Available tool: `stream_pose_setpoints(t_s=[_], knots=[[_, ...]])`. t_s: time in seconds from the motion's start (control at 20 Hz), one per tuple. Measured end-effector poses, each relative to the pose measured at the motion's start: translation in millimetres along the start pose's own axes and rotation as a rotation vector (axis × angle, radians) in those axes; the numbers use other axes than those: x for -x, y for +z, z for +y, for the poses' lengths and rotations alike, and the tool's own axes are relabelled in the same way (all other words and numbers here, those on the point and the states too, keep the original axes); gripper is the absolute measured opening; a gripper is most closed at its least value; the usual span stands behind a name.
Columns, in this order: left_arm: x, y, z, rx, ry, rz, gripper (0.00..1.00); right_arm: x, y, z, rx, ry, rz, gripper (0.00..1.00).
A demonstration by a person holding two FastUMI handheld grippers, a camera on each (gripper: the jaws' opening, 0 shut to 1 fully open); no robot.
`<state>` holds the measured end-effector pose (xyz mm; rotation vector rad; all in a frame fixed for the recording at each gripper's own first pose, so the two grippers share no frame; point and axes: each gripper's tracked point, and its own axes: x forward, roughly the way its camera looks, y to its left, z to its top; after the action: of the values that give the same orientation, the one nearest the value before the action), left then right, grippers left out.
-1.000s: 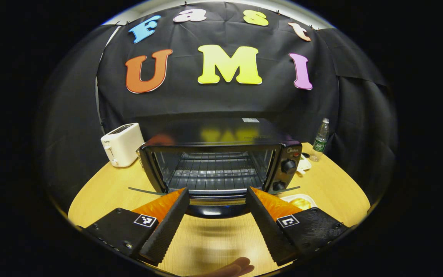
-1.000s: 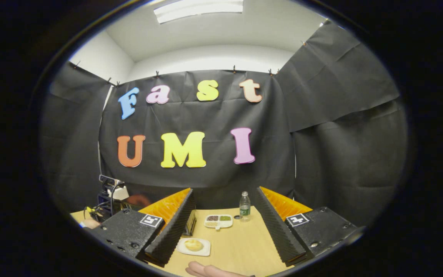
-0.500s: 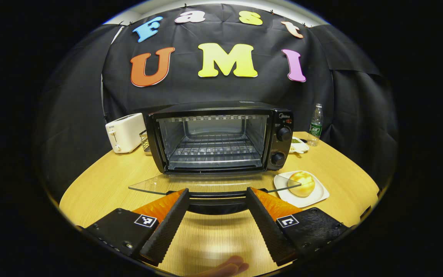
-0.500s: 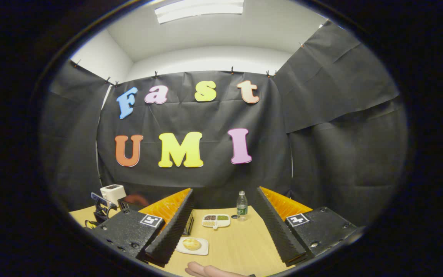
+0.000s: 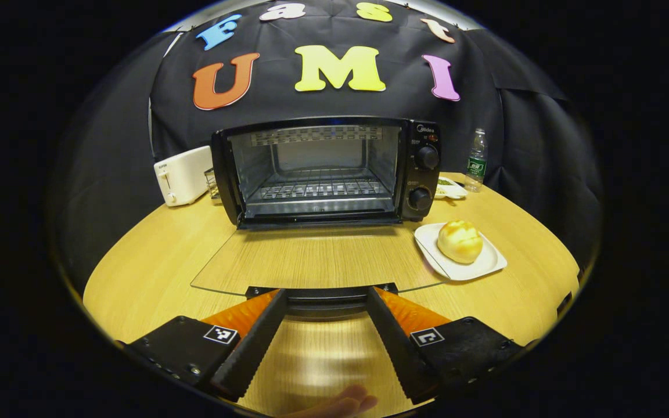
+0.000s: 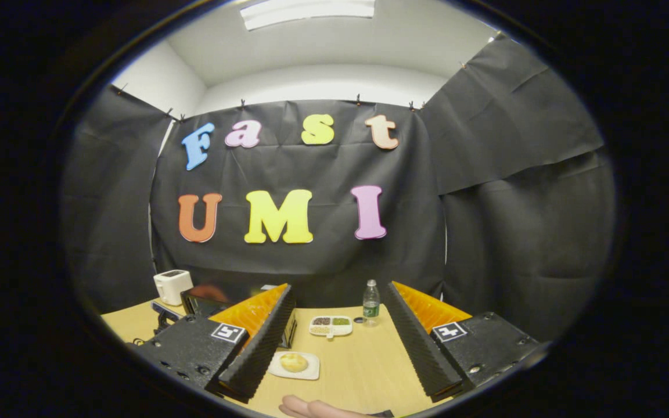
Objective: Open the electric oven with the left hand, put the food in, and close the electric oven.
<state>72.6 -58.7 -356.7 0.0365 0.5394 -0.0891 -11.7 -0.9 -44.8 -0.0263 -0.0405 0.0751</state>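
The black electric oven stands at the middle of the round wooden table, its cavity and wire rack exposed. Its glass door lies flat toward me. The door's black handle runs across just past the fingertips of my left gripper, which is open with its fingers wide apart. A golden bun rests on a white plate right of the door. My right gripper hangs open and empty above the table, with the bun low between its fingers and the oven to its left.
A white toaster stands left of the oven. Behind the oven's right side are a water bottle and a divided snack dish. The table edge curves close on both sides. A person's fingertips show at the bottom.
The oven door has swung from partly lowered down to flat, with my left gripper following its handle down and back. The right gripper has barely shifted.
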Motion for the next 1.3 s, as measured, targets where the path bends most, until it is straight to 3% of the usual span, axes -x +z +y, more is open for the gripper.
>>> stream_pose_setpoints(t_s=[0.3, 0.5, 0.8, 0.95, 1.15, 1.3], knots=[[12.8, 12.3, 5.9, -0.008, 0.006, -0.038, 0.91, -0.5, -3.6, 1.1, 0.0, -0.012, 0.011, 0.97], [54.4, 58.1, 5.9, 0.003, -0.014, -0.143, 0.9, -9.7, -18.7, 4.7, 0.001, -0.007, 0.04, 0.97], [129.5, 140.3, 24.8, 0.001, 0.028, -0.313, 0.93, -36.6, -52.1, 19.0, -0.003, 0.017, 0.109, 0.97], [156.5, 168.1, 36.8, 0.004, 0.05, -0.362, 0.92, -54.4, -77.6, 28.4, 0.007, 0.028, 0.151, 0.97], [183.3, 199.0, 54.0, 0.014, 0.084, -0.421, 0.92, -81.3, -132.9, 56.9, -0.021, 0.101, 0.278, 0.98], [201.0, 220.4, 57.3, 0.011, 0.096, -0.468, 0.92, -109.3, -182.9, 63.4, 0.013, 0.089, 0.359, 0.97]])
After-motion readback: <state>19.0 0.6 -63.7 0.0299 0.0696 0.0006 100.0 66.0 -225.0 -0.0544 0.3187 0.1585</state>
